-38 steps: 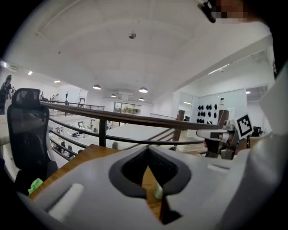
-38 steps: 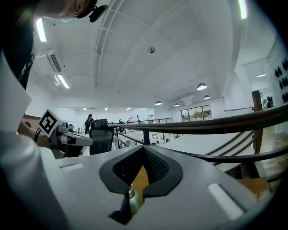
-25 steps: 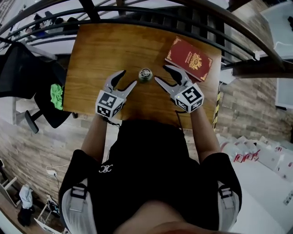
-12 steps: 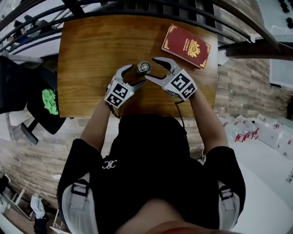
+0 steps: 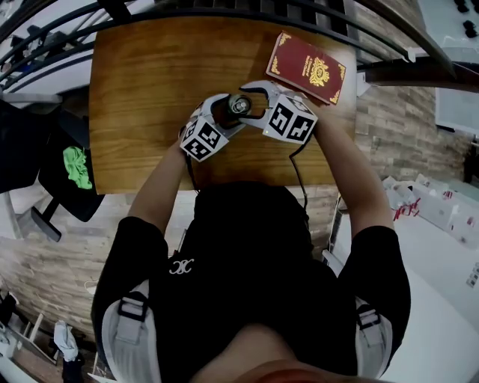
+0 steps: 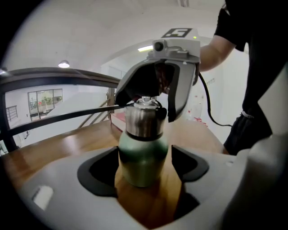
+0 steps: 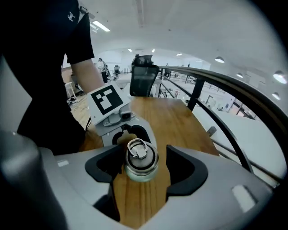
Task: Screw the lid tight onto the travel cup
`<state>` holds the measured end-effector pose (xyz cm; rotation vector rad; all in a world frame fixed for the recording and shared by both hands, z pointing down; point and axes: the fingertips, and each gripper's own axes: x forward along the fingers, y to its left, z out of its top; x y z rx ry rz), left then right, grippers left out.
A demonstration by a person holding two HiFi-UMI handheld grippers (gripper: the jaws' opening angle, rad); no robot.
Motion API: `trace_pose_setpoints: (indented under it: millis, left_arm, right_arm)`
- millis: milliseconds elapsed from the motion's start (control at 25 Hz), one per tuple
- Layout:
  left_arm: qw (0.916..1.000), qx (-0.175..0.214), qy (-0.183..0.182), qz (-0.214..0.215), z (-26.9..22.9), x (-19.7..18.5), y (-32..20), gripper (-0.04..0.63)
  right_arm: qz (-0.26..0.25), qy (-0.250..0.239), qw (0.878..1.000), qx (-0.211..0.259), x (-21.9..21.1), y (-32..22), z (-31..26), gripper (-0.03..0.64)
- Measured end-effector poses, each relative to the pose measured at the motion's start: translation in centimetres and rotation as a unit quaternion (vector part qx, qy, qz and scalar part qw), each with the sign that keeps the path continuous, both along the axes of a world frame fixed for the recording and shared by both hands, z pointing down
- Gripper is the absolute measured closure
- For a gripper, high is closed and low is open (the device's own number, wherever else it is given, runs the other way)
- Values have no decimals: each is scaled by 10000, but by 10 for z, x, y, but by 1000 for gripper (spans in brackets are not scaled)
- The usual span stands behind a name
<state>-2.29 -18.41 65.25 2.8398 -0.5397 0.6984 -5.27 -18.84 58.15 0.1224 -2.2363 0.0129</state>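
**Travel cup upright on table, both grippers around it, neither gripping**

Travel cup (image 6: pixel 142 157): green body, stands upright on the wooden table (image 5: pixel 142 90), about midway across it. The steel lid (image 7: pixel 140 155) sits on top, with a metal ring lying flat on its crown. How far it is screwed down cannot be told.

Left gripper (image 6: pixel 144 167): low and near level, its jaws flank the green body. They have just been opening and now stand wide. The cup is between them; the jaw on its left is close against the body, and there is a clear gap at the other. No grip.

Right gripper (image 7: pixel 145 170): angled steeply down from above, its jaws flank the lid. They too have just been opening and stand wide, with wood showing between each pad and the lid. Nothing is clamped.

In the head view the two grippers meet at the cup from opposite sides, marker cubes toward the person.

A red booklet (image 5: pixel 308 69) with a gold crest lies flat at the far right corner of the table, well apart from the cup. A dark railing (image 5: pixel 224 9) runs behind the table's far edge.
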Motion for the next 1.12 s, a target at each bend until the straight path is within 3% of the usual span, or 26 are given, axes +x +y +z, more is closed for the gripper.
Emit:
trace_pose_setpoints:
  millis: [120,280,520,600,720,800,1000,1120]
  left_arm:
    - [9999,86,-77,103,3,2,-2,196]
    - [9999,89,-85,121,5,2,-6,195]
    - [9990,103,-54,434,5,2,-5,198]
    - [9989,113,-30,459,5,2,-5,198]
    - [9989,146,-18,438,6,2,-5,199]
    - [9991,168,-1,400,6,2,-4,199]
    - [9992,186,63,336,6,1,-5,199]
    - [9993,201,98,306,6,0,-6,199]
  right_arm:
    - [-652,649,9957,-93,3,4,9,347]
    - [-1507,1421,9783,1,5,7,14,348]
    - [-2335,1902,9535,-95,2,13,18,354]
    - [-2433,1934,9504,-113,2,13,18,356]
    - [-2326,1794,9558,-106,2,13,18,356]
    - [-2073,1562,9657,-115,1,13,17,356]
    - [-804,586,9947,-245,-4,5,11,356]
    - [128,-107,9998,-147,-7,-2,2,357]
